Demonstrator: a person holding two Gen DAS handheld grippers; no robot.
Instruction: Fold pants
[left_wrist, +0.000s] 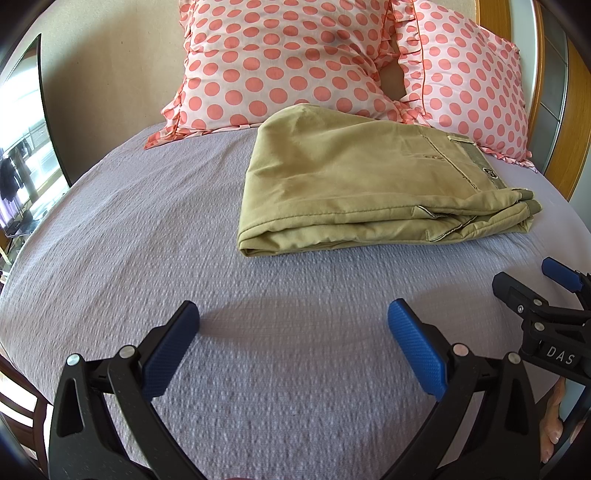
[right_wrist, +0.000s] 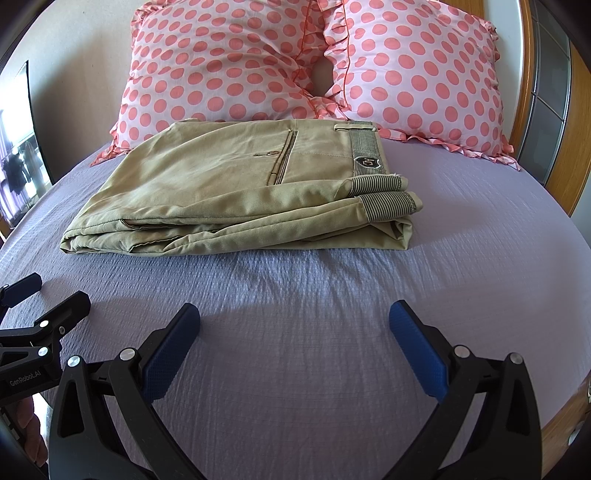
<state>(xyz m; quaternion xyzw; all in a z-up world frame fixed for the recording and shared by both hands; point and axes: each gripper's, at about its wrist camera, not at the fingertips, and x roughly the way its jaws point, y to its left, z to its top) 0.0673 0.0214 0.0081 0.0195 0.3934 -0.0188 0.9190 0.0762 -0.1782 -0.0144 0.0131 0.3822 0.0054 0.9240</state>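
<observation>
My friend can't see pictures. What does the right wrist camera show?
Folded tan pants lie on a lilac bed sheet, in front of two pink polka-dot pillows. The right gripper is open and empty above the sheet near the camera, and the left gripper pokes in at the left edge.

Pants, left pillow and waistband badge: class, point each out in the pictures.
Pants (right_wrist: 207, 184): right wrist view, top folded panel.
Left pillow (right_wrist: 221, 62): right wrist view, dotted middle.
Badge (right_wrist: 365, 161): right wrist view, shield on the striped waistband.
</observation>
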